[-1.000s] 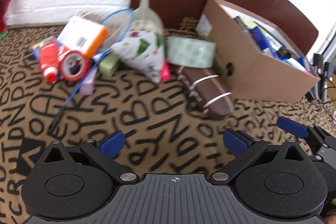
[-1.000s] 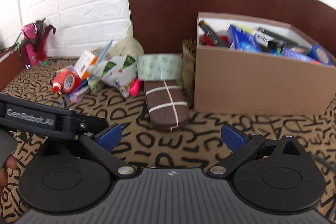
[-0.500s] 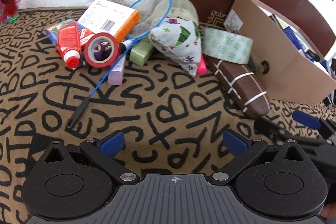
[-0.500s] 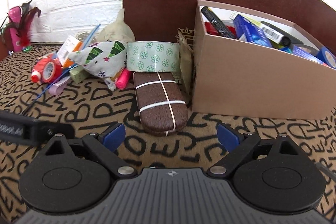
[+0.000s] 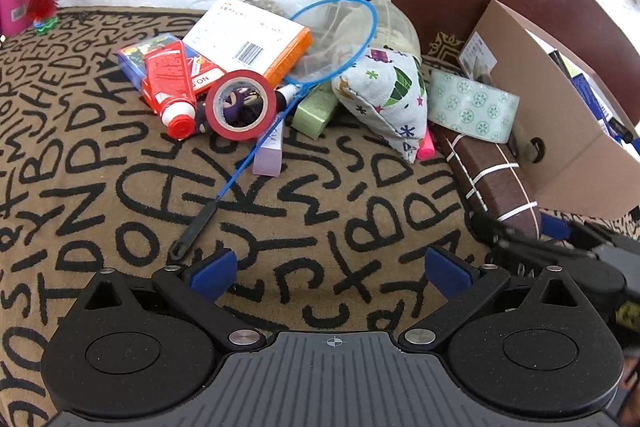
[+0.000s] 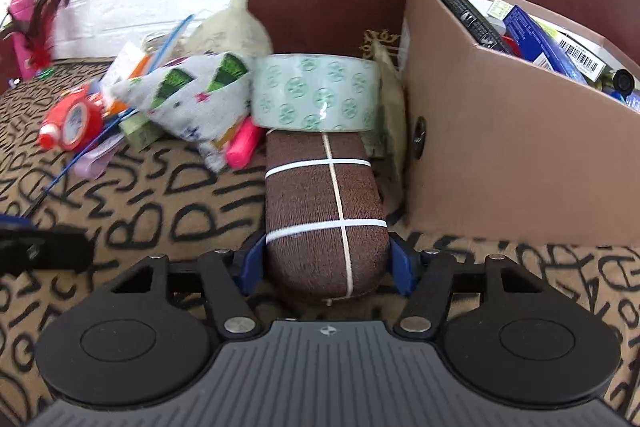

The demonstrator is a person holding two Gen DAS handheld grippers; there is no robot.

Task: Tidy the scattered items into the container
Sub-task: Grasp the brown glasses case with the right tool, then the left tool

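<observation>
- The contents of the open brown cardboard box [image 6: 516,163] are only partly seen in the right wrist view; dark pens and blue packets with barcodes show above its slanted rim, and its far right end is cut off by the frame.
- The far end of the brown fabric case crossed by white elastic bands [image 6: 326,215] is hidden under the roll of pale green patterned tape [image 6: 316,97], which rests on it.
- A pink highlighter [image 6: 243,143] is half covered by the white fabric pouch printed with green trees [image 6: 192,99]; that side of the right wrist view is motion-blurred, so smaller items there are hard to make out.
- The right gripper [image 6: 326,263] is closed around the near end of the case: one blue pad is seen at each side of it, apparently pressing it, though actual contact is obscured by the case's rounded edge.
- The case lies on the tan surface printed with black letters [image 5: 320,211], just beside the box's front wall.
- The left gripper [image 5: 330,267] is held wide apart above the surface, with nothing between its blue pads.
- Ahead of it a pile is seen: a red tape roll [image 5: 242,105], a red tube with a red cap [image 5: 172,87], a white and orange carton [image 5: 256,39] and a blue-rimmed hand net [image 5: 336,43], whose black handle tip reaches toward the left pad.
- The right gripper is seen only as a dark blur at the right edge of the left wrist view.
</observation>
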